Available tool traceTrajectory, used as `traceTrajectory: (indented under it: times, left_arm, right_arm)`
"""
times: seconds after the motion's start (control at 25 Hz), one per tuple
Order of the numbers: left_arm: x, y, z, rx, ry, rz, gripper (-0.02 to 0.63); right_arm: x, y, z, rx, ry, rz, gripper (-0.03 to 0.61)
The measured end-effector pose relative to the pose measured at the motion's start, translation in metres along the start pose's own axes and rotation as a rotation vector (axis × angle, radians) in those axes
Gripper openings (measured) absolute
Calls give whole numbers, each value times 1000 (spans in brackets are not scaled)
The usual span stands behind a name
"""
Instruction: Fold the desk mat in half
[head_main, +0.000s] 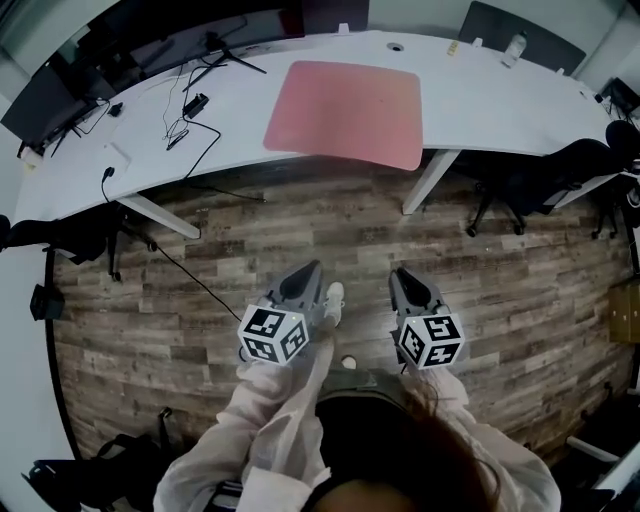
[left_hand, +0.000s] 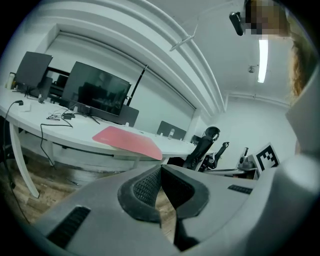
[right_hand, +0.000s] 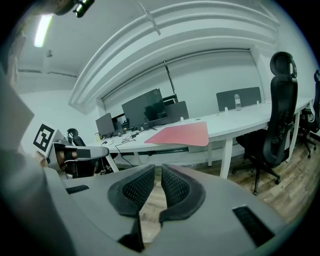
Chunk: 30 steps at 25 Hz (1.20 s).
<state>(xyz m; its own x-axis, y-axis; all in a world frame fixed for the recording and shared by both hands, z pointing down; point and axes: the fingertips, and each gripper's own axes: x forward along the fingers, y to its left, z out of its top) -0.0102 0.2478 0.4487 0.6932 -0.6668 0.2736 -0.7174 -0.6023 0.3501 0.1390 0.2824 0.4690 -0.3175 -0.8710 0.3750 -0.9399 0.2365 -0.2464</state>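
Mat first: the pink desk mat (head_main: 345, 112) lies flat and unfolded on the curved white desk (head_main: 500, 105), with its near edge jutting a little past the desk's front edge. To its left on the desk top sits a tangle of black cables (head_main: 190, 125), and dark monitors (left_hand: 97, 97) stand further along that side. Both tongs are held low over the wooden floor (head_main: 230, 250), well apart from the desk and side by side, each pointing toward the mat. The left gripper (head_main: 313, 266) has its jaws closed tip to tip with nothing between them; only floor shows through the slot behind the tips. The right gripper (head_main: 400, 272) has its jaws a narrow slit apart, also empty, with bare floor showing in the gap. A black office chair (right_hand: 277, 115) stands at the desk to the right of the mat. A white shoe (head_main: 334, 298) shows on the floor just beside the left gripper.
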Motion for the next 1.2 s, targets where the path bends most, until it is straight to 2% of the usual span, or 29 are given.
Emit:
traceTrajectory:
  times: [0.44,0.76,1.0,1.2]
  left_arm:
    - [103,63,67,-6,14,-47,25]
    - [152,106,101,-11,0,-69,25]
    - [168,121,106,-8,12,-89,25]
    - [178,118,98,-17,49,-116,25]
  right_arm:
    - [104,-49,63,44,9,-48,57]
    - [164,-68,94,61,5,-74,57]
    - [191,-70,100,94,-6,-74,57]
    - [193,-75,88,135,31,-83,58]
